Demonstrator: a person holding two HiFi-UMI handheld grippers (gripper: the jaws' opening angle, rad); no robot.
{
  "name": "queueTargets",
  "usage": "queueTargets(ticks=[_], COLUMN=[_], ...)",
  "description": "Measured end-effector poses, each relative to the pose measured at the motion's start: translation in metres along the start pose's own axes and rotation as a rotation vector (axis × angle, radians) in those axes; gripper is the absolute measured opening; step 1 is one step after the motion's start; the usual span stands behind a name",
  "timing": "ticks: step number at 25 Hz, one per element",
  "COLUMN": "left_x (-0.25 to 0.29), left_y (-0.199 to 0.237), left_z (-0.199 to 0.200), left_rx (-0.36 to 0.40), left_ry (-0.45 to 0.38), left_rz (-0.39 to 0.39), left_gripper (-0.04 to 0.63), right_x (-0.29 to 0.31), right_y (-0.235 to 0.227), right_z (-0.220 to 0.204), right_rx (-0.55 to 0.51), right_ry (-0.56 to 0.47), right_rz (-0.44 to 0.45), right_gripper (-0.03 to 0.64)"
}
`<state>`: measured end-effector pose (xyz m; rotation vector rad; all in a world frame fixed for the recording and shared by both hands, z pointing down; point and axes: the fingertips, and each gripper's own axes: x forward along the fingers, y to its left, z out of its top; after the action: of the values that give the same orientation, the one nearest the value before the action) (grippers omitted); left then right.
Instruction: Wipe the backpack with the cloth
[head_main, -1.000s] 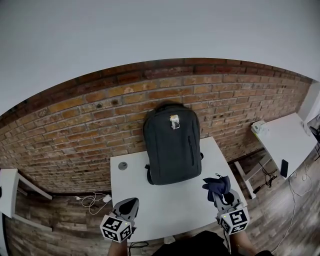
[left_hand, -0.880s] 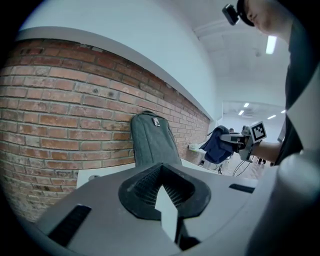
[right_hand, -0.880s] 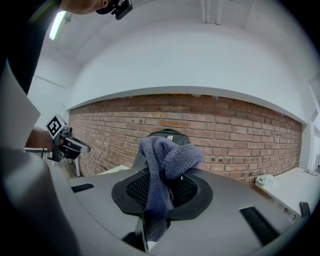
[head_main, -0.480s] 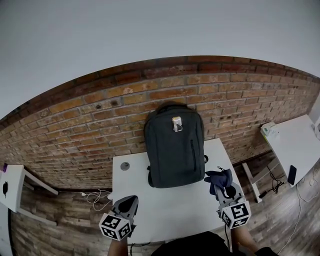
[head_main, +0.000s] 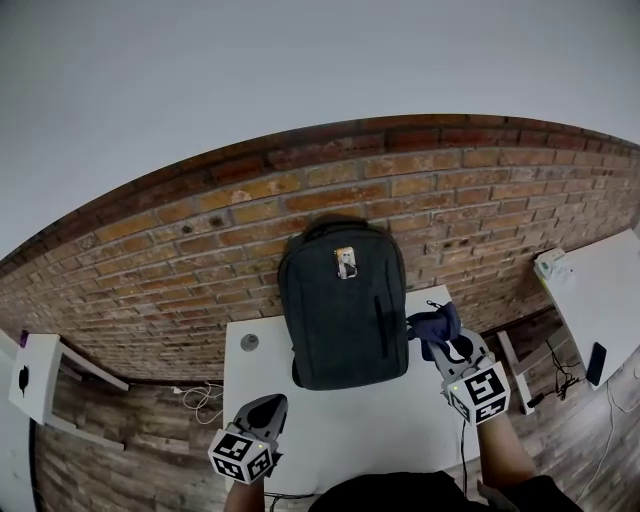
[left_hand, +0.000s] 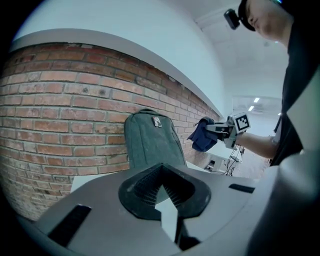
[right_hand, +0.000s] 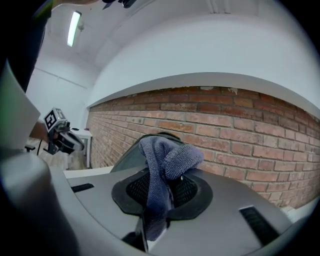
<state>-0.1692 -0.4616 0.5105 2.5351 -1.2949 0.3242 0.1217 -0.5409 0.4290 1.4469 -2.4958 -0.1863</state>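
Right hand-held gripper (right_hand: 162, 192): jaws clamped on a dark blue cloth (right_hand: 162, 165), which bunches above the jaw tips and hangs down between them. In the head view this hand-held gripper (head_main: 437, 340) is raised over the tabletop (head_main: 340, 420), with the cloth (head_main: 432, 323) at its front end. Just left of the cloth stands the dark grey backpack (head_main: 343, 310), upright, its back against the brick wall (head_main: 200, 250); the left gripper view shows a gap between the cloth (left_hand: 202, 135) and the backpack (left_hand: 150, 140). Left hand-held gripper (left_hand: 162, 187): jaws pressed together at the tips, nothing between them. It is held low at the tabletop's near edge (head_main: 262, 412), with the backpack directly ahead of it and well apart. Ahead and slightly left of it, a small round disc (head_main: 249, 342) sits in the tabletop beside the backpack's base. Far right of the right hand-held gripper is a second white table (head_main: 600, 290); cables (head_main: 205, 400) lie on the floor left of the left one.
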Motion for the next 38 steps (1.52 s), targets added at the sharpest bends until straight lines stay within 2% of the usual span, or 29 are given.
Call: queueTargets(ticks=[7,14,20,26,31,34,38], left_x=[0.001,-0.001,-0.004,-0.002,-0.002,-0.003,-0.004], left_y=[0.013,0.022,0.033,0.039,0.039,0.040,0.044], left_z=[0.006,0.002,-0.001,-0.004,-0.009,-0.013,-0.020], left_rx=[-0.004,-0.016,-0.023,-0.030,-0.042,-0.055,-0.064], left_ry=[-0.010,0.007,0.009,0.005,0.011,0.018,0.028], left_rz=[0.053,0.074,0.091,0.091,0.086,0.090,0.095], left_gripper=[-0.020,-0.020,-0.020,-0.020,-0.020,-0.020,-0.020], right_x=[0.053,0.100,0.137,0.180,0.204,0.218,0.231], right_y=[-0.031,-0.033,-0.052,-0.087,-0.089,-0.085,-0.075], right_z=[0.030,0.051,0.070,0.065,0.054,0.052,0.059], right_rx=[-0.110,-0.256,-0.375,-0.362,-0.388,-0.370,-0.400], right_ry=[-0.020,-0.004,0.061,0.201,0.288,0.309,0.295], right_rz=[0.033,0.144,0.179,0.185,0.197,0.209,0.220], right_gripper=[0.063,0.063,0.063,0.061,0.062,0.061,0.061])
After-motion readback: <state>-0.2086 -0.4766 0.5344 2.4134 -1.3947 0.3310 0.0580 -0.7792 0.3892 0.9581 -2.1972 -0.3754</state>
